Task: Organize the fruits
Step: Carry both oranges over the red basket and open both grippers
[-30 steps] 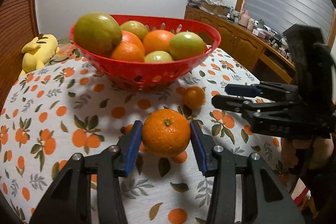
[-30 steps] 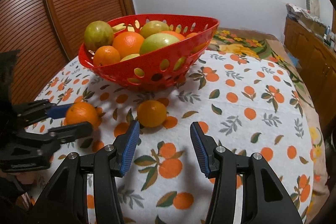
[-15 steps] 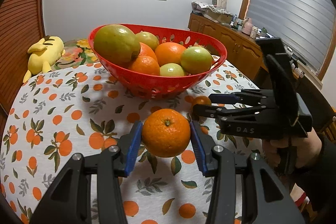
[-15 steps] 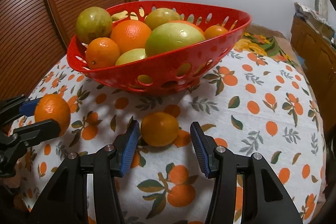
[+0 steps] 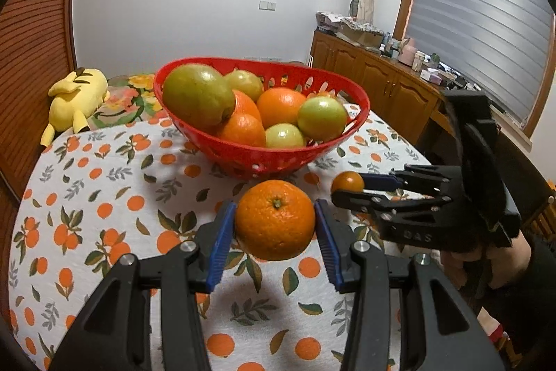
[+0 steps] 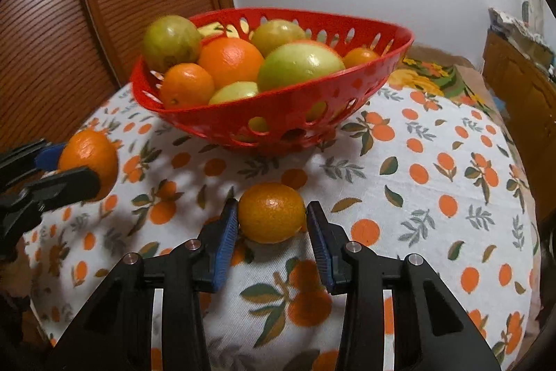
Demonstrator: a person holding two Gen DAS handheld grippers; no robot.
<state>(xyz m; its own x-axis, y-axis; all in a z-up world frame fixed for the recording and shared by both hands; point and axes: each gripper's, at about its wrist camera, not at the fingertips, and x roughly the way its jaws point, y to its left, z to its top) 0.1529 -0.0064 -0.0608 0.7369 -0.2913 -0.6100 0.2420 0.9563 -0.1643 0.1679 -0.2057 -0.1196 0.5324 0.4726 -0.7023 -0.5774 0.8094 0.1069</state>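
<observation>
Here we see the left gripper (image 5: 275,221) pinching a large orange (image 5: 274,218) between its blue pads (image 5: 219,249), and the shadow on the cloth beneath shows the fruit lifted clear of the table. Taking the red basket (image 5: 278,159) as our landmark, the orange hangs just in front of it, on the near side, below the level of its rim. The basket itself holds a heap of fruit: a big green-brown one at its left edge, oranges in the middle and pale green fruits toward the right.

From the right wrist view we find the right gripper (image 6: 272,221) down at table level, its pads (image 6: 227,232) set on either side of a small orange (image 6: 271,211) that lies on the tablecloth (image 6: 434,197) in front of the basket (image 6: 288,124). The pads sit right at the fruit's sides, but we cannot tell whether they press it or only flank it. The same view shows the left gripper (image 6: 74,167) and its large orange (image 6: 91,162) off to the basket's left, apart from the small one.

Behind the basket on its left lies a yellow plush toy (image 5: 74,99), and beyond it to the right runs a wooden sideboard (image 5: 382,93).
</observation>
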